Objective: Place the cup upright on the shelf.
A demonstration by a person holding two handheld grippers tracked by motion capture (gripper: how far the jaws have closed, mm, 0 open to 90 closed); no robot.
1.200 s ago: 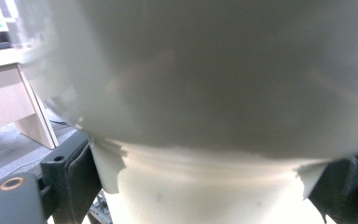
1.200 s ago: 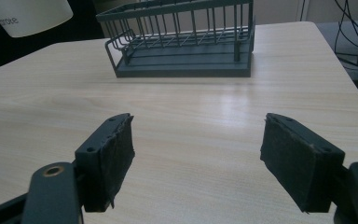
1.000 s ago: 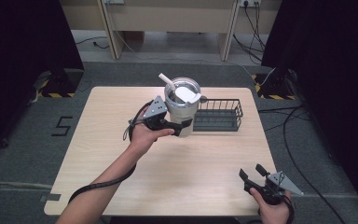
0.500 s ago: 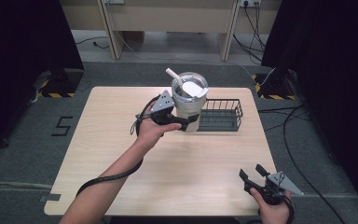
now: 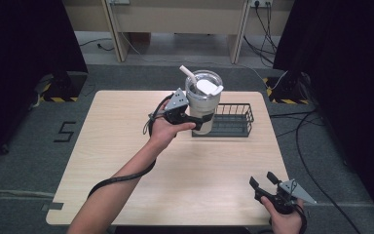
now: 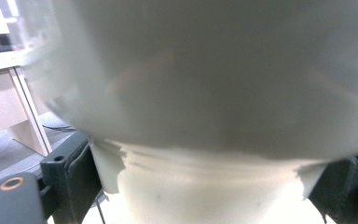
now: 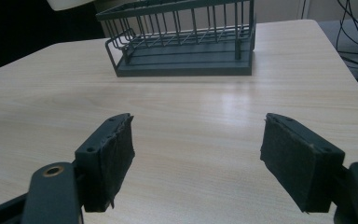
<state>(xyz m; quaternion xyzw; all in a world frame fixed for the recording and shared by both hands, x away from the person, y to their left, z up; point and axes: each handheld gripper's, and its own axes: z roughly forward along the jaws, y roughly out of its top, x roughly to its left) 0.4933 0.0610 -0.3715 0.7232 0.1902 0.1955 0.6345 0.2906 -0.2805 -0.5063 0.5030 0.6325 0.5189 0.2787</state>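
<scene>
Tumbler (image 5: 203, 105) is gripped upright by the left claw (image 5: 195, 118), held just over the wire basket's (image 5: 233, 122) left end near the table's far edge; the right claw (image 5: 264, 183) is held open.

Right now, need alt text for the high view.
The left gripper holds a lidded tumbler with a straw over the wire basket on a wooden table. The right gripper rests open near the table's near right corner.
</scene>
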